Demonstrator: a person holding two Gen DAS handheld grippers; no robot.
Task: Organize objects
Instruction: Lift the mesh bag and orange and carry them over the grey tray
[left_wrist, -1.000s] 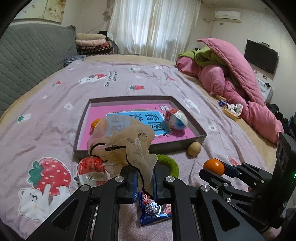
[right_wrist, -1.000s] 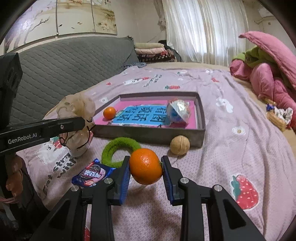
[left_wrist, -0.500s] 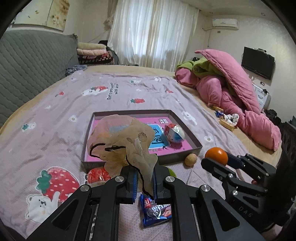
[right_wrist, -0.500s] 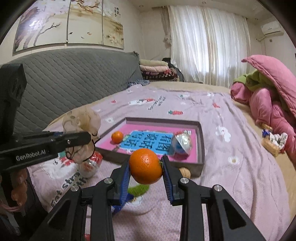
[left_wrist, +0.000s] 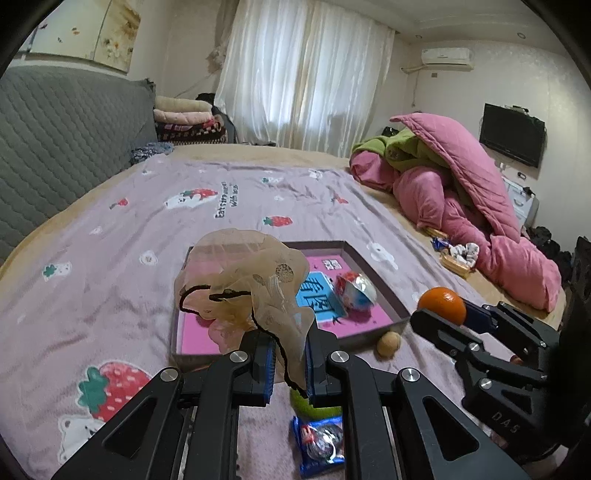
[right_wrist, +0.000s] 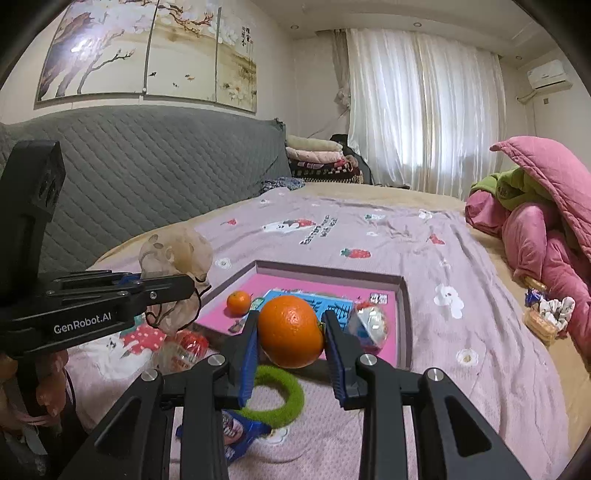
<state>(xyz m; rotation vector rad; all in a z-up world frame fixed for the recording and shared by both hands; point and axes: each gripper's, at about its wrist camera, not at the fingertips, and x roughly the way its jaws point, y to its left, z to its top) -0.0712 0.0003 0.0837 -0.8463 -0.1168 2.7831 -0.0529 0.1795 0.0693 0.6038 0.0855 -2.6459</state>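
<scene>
The left tongs (left_wrist: 288, 363) are clamped on a sheer beige pouch (left_wrist: 251, 280); the right tongs (right_wrist: 291, 354) grip an orange (right_wrist: 290, 331), the tray (right_wrist: 404, 314) at twelve o'clock beyond it.

Both grippers are built of matte black plastic linkage bars joined by round silver screw heads, and triangular cut-outs open the broad rear arms. The left gripper (left_wrist: 288, 363) carries blue ribbed pads on the inner faces of its fingers (left_wrist: 266, 369) and white "GenRobot.AI" lettering along its side. The right gripper (right_wrist: 290, 356) has matching blue pads, and "DAS" is embossed on its body.
</scene>
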